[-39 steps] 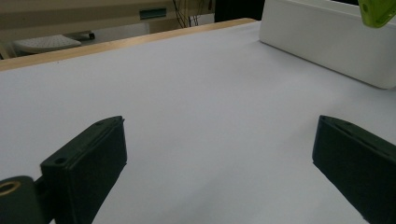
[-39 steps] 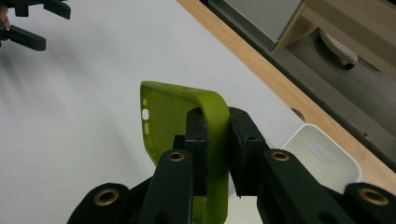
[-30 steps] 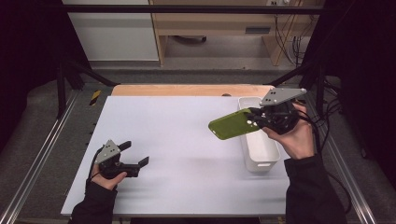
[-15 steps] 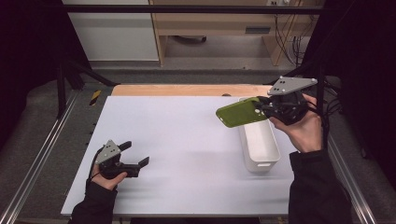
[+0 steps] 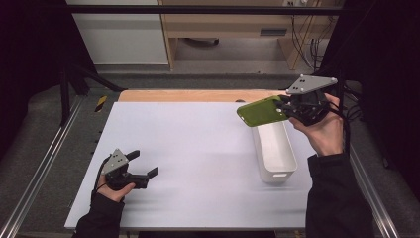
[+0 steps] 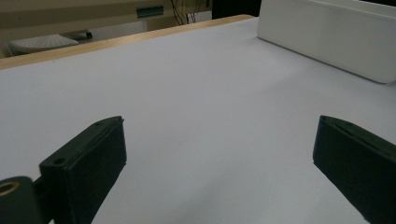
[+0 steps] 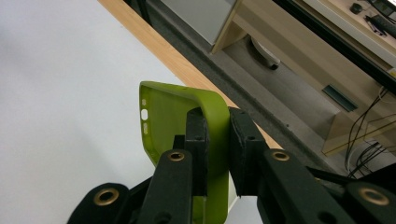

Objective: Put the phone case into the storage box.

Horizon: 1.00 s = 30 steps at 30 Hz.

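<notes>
Right gripper (image 5: 289, 110) jaws clamp green phone case (image 7: 187, 121) (lower end hidden); left gripper (image 5: 144, 166) jaws wide.

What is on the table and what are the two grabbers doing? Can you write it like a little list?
held thing: green phone case, in the air above the far end of the bin
right gripper: shut on one side wall of the case
left gripper: open, nothing between its jaws, low over the table
white bin: on the table's right side, looks empty
table: white top, wooden strip at far edge
</notes>
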Each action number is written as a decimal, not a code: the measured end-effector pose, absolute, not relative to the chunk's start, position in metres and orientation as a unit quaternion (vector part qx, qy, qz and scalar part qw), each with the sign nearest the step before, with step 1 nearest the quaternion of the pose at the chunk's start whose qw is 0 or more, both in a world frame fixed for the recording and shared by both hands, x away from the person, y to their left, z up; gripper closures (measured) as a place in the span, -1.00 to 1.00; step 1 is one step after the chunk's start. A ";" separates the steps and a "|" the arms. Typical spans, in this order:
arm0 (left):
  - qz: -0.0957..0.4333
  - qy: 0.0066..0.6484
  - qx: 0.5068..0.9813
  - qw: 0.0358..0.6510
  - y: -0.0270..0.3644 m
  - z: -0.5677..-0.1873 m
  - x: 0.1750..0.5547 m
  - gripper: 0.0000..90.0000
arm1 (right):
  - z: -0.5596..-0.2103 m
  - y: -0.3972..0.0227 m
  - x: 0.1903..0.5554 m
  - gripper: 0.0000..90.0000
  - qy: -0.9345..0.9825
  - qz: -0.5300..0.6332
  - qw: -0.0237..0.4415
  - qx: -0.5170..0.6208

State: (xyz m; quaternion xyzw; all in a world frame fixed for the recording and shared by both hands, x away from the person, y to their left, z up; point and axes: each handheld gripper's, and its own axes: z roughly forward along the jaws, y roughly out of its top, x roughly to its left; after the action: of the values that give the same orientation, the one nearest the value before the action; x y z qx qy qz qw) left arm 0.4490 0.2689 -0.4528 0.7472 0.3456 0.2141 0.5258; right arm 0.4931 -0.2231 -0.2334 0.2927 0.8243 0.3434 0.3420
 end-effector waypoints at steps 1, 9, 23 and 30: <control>0.214 0.345 0.747 0.526 0.269 -0.453 0.449 -0.95 | -0.233 -0.224 0.494 0.77 0.824 0.342 0.344 0.294; 0.214 0.345 0.747 0.526 0.269 -0.453 0.449 -0.95 | -0.233 -0.226 0.500 0.77 0.823 0.320 0.358 0.303; 0.214 0.343 0.749 0.526 0.268 -0.454 0.449 -0.95 | -0.236 -0.232 0.513 0.77 0.824 0.284 0.379 0.311; 0.213 0.343 0.750 0.524 0.268 -0.455 0.449 -0.95 | -0.237 -0.236 0.521 0.77 0.827 0.267 0.387 0.310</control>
State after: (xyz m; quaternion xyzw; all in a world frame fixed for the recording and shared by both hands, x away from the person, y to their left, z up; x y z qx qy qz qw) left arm 0.4494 0.2678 -0.4546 0.7498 0.3428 0.2128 0.5243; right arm 0.5206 -0.2356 -0.2368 0.3100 0.8265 0.2670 0.3866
